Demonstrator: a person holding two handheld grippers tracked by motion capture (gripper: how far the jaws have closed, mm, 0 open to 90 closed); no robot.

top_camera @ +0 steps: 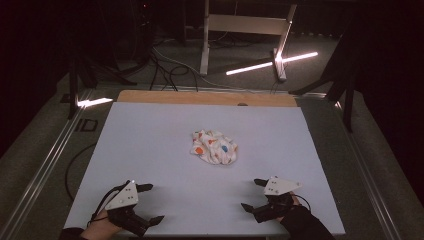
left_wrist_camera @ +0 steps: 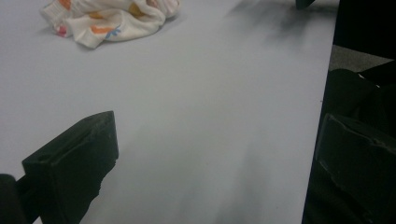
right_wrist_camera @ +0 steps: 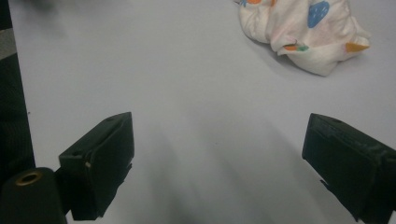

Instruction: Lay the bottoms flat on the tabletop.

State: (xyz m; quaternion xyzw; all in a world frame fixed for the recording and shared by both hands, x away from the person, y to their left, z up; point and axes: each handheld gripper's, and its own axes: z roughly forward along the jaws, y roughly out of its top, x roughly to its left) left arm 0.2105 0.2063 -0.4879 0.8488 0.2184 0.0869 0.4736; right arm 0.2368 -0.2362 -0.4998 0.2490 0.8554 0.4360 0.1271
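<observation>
A crumpled white cloth (top_camera: 214, 147) with orange and blue prints lies near the middle of the pale sheet (top_camera: 150, 130). My left gripper (top_camera: 151, 203) rests near the sheet's front left, its jaws wide apart and empty. My right gripper (top_camera: 253, 194) sits near the front right, also open with nothing between its jaws. From the left gripper view the cloth (left_wrist_camera: 109, 18) lies at the top left, far beyond the gripper (left_wrist_camera: 217, 140). From the right gripper view the cloth (right_wrist_camera: 303, 32) lies at the top right, ahead of the gripper (right_wrist_camera: 217, 144).
The sheet covers a wooden table (top_camera: 200, 97) whose far edge shows bare. Beyond it stand a white frame (top_camera: 245, 30) and cables (top_camera: 167, 70) on the floor. A metal rail (top_camera: 45, 160) runs along the left side.
</observation>
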